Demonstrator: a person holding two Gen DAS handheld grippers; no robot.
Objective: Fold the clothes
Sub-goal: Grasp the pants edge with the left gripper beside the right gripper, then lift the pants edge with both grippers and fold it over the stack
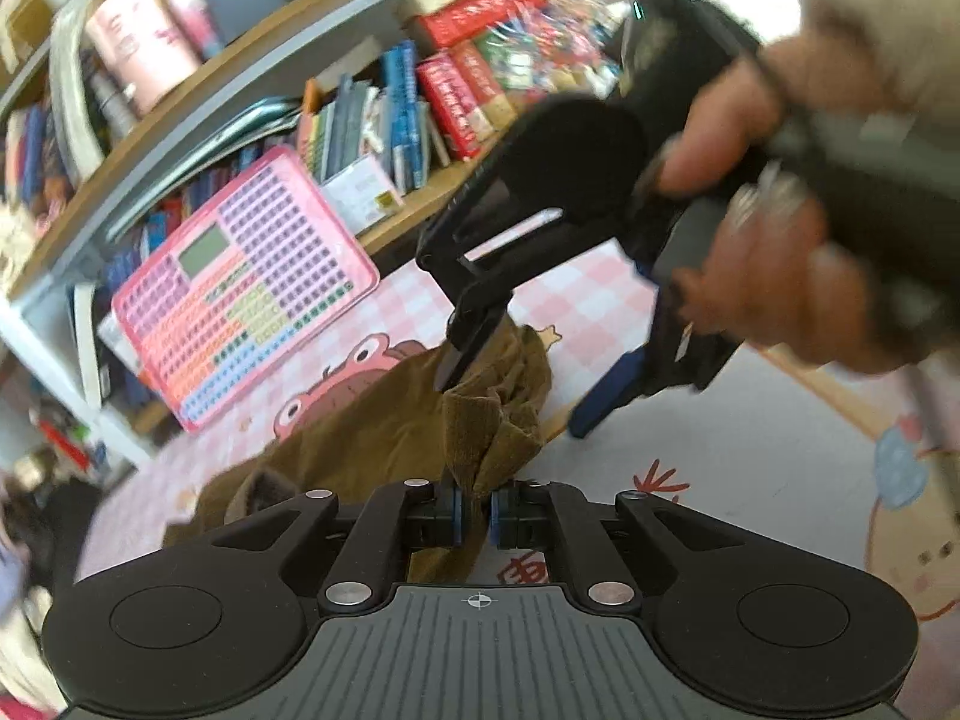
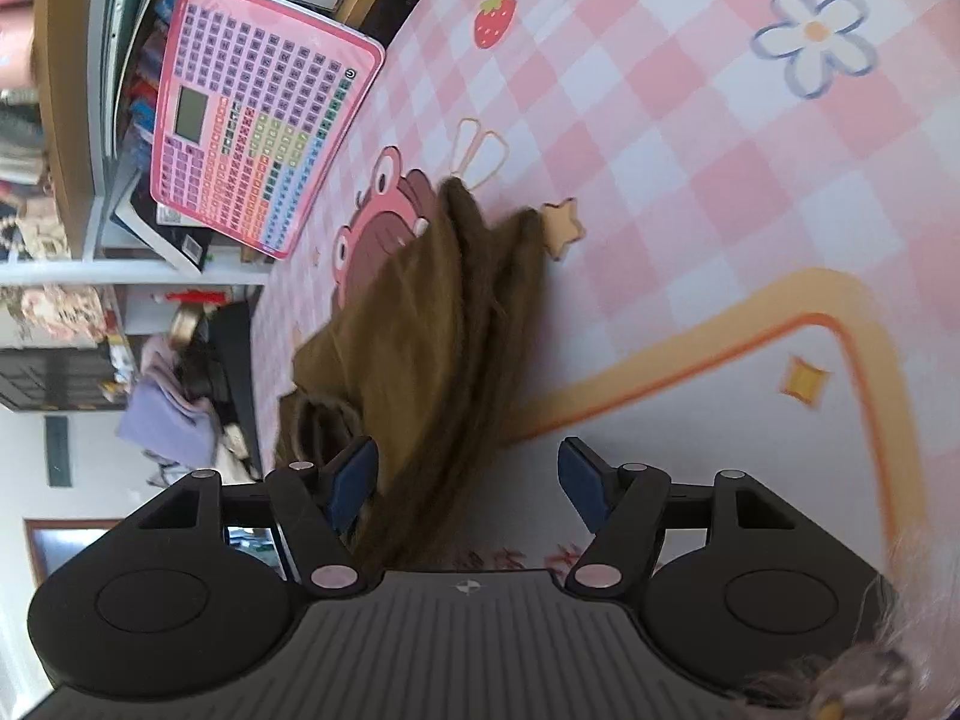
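Observation:
A brown corduroy garment [image 1: 384,426] lies bunched on a pink checked play mat [image 1: 594,300]. My left gripper [image 1: 473,510] is shut on a fold of the garment and lifts its edge. In the left wrist view my right gripper [image 1: 516,390] hovers just above the garment, held by a hand, fingers apart. In the right wrist view the garment [image 2: 432,324] hangs in folds between the open blue-padded fingers [image 2: 354,474] of my right gripper [image 2: 468,480], which does not close on it.
A pink toy keyboard tablet [image 1: 240,288] leans against a bookshelf [image 1: 336,48] full of books and boxes; it also shows in the right wrist view [image 2: 252,114]. The mat [image 2: 690,138] carries cartoon prints. A lilac cloth [image 2: 162,408] lies beyond the mat's edge.

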